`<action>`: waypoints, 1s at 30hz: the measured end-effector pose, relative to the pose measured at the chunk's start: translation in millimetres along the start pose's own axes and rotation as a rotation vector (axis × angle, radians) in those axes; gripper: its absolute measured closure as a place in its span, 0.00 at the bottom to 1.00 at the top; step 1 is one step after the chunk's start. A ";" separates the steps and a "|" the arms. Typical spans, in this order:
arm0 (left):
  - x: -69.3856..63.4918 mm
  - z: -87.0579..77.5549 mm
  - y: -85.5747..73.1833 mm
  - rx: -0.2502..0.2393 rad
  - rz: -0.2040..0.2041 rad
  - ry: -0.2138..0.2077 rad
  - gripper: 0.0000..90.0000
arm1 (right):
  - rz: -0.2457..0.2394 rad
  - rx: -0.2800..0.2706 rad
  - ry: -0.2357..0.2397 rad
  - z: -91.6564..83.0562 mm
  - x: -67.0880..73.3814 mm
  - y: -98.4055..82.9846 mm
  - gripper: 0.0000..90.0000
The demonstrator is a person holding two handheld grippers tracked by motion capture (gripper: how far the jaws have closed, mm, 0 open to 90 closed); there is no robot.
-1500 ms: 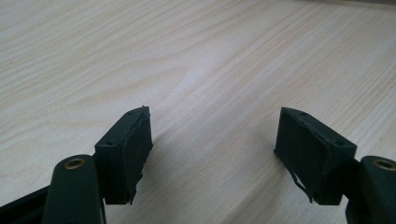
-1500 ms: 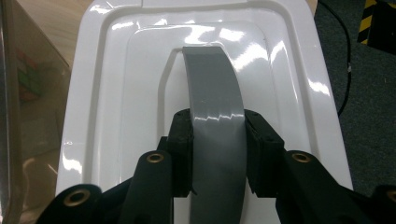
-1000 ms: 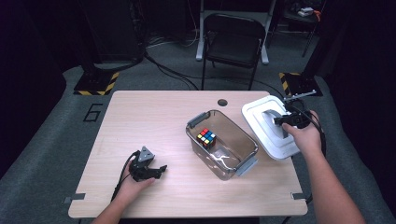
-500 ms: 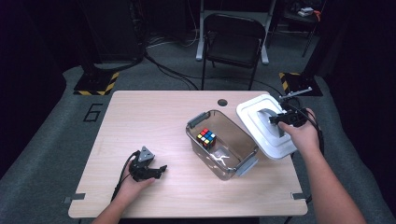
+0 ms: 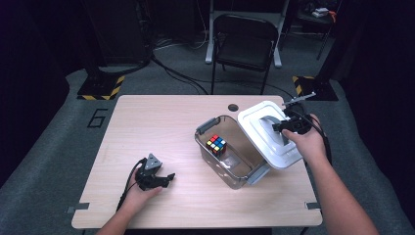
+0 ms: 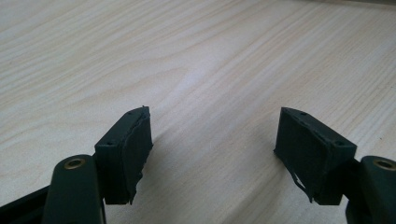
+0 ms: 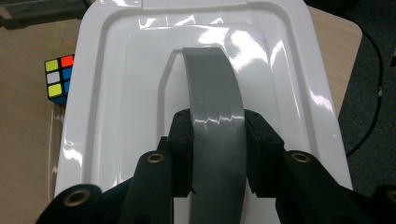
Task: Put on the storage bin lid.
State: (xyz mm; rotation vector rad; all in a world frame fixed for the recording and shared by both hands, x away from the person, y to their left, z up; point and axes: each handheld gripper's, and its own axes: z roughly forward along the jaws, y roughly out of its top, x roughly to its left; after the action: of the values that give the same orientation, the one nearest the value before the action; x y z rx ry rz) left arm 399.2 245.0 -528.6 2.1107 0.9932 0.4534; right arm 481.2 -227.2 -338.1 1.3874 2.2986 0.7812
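Observation:
A white lid (image 5: pixel 266 132) (image 7: pixel 121 93) with a grey arched handle (image 7: pixel 217 121) hangs tilted over the right end of a clear plastic box (image 5: pixel 244 171). My right gripper (image 5: pixel 285 126) (image 7: pixel 218 140) is shut on that handle, one pad on each side. Inside the box a colourful puzzle cube (image 5: pixel 216 144) (image 7: pixel 60 79) sits on the bottom. My left gripper (image 5: pixel 164 180) (image 6: pixel 212 156) rests low over the bare wood at the table's near left, jaws open with nothing between them.
The light wooden table (image 5: pixel 161 122) has a round cable hole (image 5: pixel 233 107) near its far edge. A folding chair (image 5: pixel 243 49) stands beyond the table. Yellow-black striped bases (image 5: pixel 100 87) lie on the floor at both far corners.
My right gripper has carried the lid leftward and slightly up, so it now overlaps the box's right end. The left gripper has stayed put.

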 end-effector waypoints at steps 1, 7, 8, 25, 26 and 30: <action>0.2 0.0 0.1 0.000 0.002 0.000 0.30 | 0.006 0.006 0.004 0.6 2.1 0.6 0.74; 0.0 0.0 0.0 0.000 0.000 0.000 0.30 | -0.007 0.004 0.025 5.4 10.9 3.5 0.74; -0.1 0.1 0.0 -0.001 0.001 0.003 0.30 | -0.009 0.002 0.032 5.9 12.7 3.9 0.74; -0.2 0.2 -0.1 -0.003 0.000 0.005 0.30 | -0.048 -0.012 0.105 12.5 50.1 12.1 0.74; -0.4 0.3 -0.2 -0.004 -0.003 0.004 0.30 | -0.049 -0.013 0.114 13.0 52.2 12.4 0.74; 0.2 0.0 0.1 -0.001 0.004 0.003 0.30 | -0.056 -0.014 0.128 15.2 60.0 13.7 0.74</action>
State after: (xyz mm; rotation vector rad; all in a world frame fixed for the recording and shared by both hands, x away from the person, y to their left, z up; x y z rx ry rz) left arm 399.3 245.1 -528.6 2.1117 0.9908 0.4597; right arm 471.4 -164.7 -342.3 1.2954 2.4121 0.8911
